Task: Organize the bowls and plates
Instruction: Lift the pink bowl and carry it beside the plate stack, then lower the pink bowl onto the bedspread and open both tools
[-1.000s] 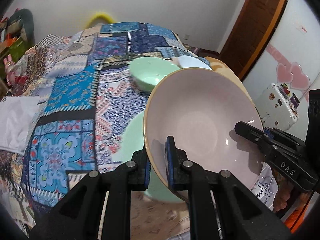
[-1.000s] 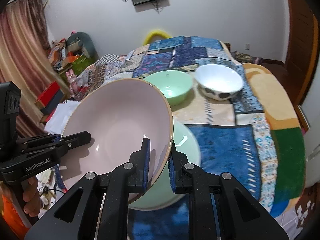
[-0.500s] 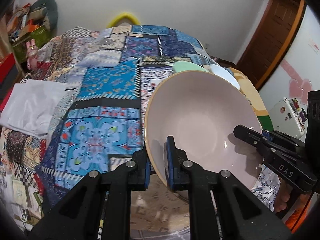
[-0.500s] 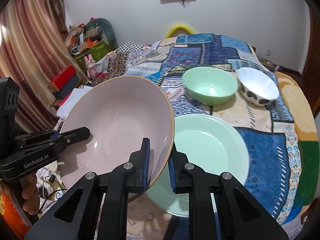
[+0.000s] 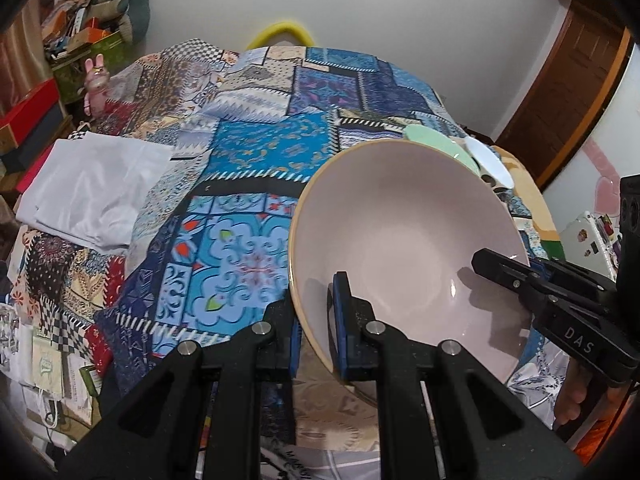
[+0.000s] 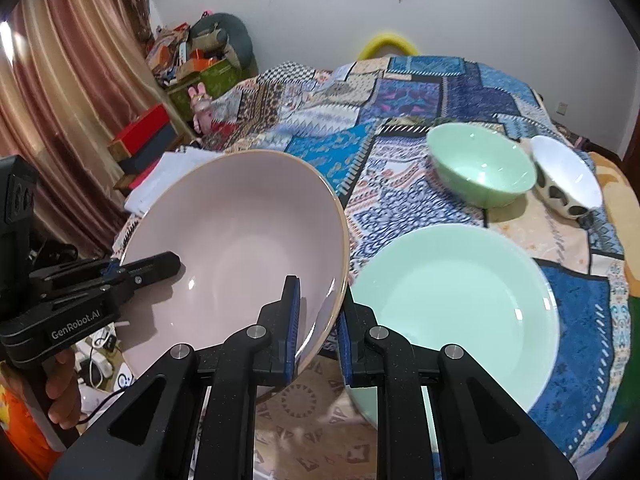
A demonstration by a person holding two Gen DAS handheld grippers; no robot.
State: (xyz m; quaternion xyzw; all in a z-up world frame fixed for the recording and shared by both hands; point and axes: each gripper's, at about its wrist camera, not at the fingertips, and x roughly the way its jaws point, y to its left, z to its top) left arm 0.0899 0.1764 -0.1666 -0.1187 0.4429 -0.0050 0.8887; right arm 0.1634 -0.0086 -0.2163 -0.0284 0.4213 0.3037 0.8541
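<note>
Right wrist view: "GenRobot.AI" left gripper point(image 6: 176, 262), both jaws clamping pink bowl point(image 6: 240, 240).

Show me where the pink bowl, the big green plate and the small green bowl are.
pink bowl point(image 6: 240, 240): right wrist view, inner wall.
big green plate point(image 6: 452, 296): right wrist view, bare centre.
small green bowl point(image 6: 480, 164): right wrist view, inside.

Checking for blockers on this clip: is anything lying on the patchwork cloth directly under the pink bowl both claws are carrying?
Nothing visible. Left of the large pale green plate, the patchwork cloth beneath the big pink ceramic bowl looks bare; a folded white cloth lies farther left.
</note>
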